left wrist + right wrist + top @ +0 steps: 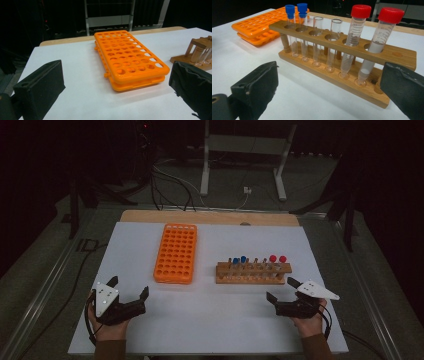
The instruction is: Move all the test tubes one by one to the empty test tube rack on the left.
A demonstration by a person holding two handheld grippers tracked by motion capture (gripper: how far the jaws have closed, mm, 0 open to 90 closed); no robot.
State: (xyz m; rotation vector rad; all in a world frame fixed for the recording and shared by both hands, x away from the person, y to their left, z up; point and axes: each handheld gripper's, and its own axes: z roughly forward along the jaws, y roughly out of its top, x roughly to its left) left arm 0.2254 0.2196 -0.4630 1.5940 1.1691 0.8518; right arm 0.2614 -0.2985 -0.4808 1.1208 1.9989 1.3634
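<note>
Black padded jaws; ridged orange plastic rack (130, 60); wooden tube stand (342, 57)

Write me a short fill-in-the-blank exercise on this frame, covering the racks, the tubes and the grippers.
1. The plastic rack left of the wooden rack is coloured ____.
2. In the wooden rack, the two wide tubes wear ____ caps.
3. The two narrow capped tubes wear ____ caps.
4. The left gripper and the right gripper both have their fingers ____, with nothing between them.

Missing words: orange; red; blue; open
</note>
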